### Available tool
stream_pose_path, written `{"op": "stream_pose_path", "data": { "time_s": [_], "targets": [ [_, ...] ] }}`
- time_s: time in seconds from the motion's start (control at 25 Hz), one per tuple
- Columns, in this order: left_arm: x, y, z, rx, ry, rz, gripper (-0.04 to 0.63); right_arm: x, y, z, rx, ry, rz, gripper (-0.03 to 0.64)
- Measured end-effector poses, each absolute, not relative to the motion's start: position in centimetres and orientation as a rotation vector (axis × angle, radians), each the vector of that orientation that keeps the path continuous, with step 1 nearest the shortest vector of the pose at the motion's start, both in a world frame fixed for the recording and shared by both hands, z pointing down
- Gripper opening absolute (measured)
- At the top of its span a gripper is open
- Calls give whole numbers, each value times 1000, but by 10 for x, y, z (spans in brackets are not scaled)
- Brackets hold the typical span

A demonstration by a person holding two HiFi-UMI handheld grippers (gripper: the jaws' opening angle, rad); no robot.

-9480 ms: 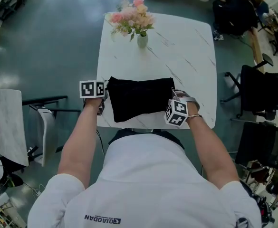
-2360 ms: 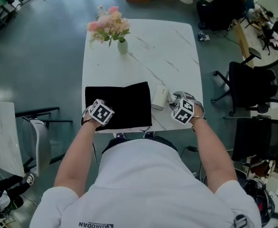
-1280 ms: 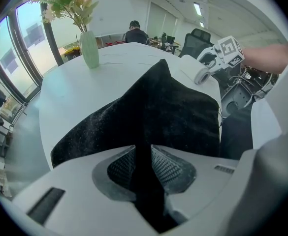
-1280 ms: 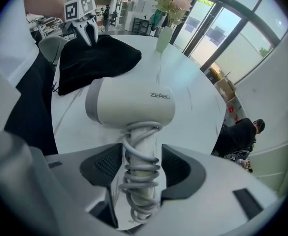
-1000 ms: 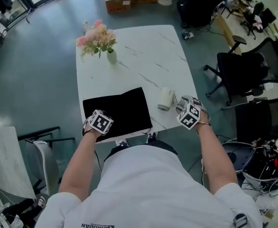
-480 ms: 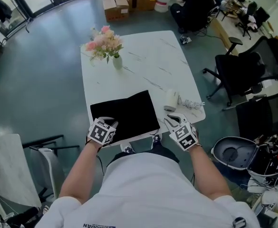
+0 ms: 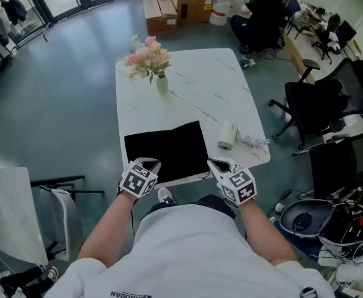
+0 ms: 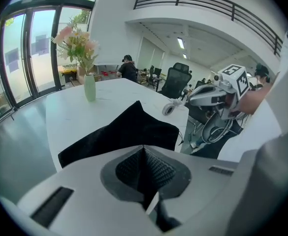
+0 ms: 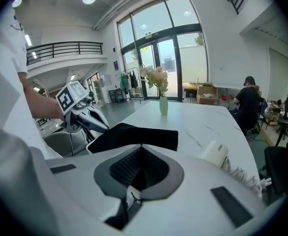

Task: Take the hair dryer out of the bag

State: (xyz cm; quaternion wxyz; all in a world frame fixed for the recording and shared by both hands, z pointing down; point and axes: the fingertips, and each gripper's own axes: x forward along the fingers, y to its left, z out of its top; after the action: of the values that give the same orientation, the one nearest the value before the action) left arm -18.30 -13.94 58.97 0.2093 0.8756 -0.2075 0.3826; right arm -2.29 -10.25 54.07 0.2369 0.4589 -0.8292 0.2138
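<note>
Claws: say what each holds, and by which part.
Nothing: left claw and right claw have just closed, empty; the hair dryer lies on the table.

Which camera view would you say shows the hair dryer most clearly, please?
The head view: the hair dryer lies whole on the table, right of the black bag, with its cord beside it. The right gripper view shows it nearer but partly cut off below; the left gripper view shows it small and distant.

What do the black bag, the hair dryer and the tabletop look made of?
Black bag: soft matte cloth; it lies limp with a raised fold. Hair dryer: smooth white plastic, likely, faintly shiny. Table: glossy white top with grey veins, marble or a lookalike.
</note>
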Motion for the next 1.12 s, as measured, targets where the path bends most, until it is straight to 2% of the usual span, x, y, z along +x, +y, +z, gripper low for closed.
{"op": "stream_pose_path", "data": {
  "time_s": [0.28, 0.48, 0.84, 1.12],
  "targets": [
    [-175, -112, 556, 2378, -776, 844, 17, -18, -81, 512, 1196, -2402, 580, 17],
    [-144, -87, 539, 2323, -893, 678, 17, 4, -58, 498, 1134, -2473, 523, 17],
    [-73, 5, 539, 2344, -915, 648, 17, 45, 11, 515, 1032, -2556, 624, 17],
    [-69, 52, 539, 2301, -979, 664, 17, 60, 42, 527, 999, -2548, 690, 15]
  ]
}}
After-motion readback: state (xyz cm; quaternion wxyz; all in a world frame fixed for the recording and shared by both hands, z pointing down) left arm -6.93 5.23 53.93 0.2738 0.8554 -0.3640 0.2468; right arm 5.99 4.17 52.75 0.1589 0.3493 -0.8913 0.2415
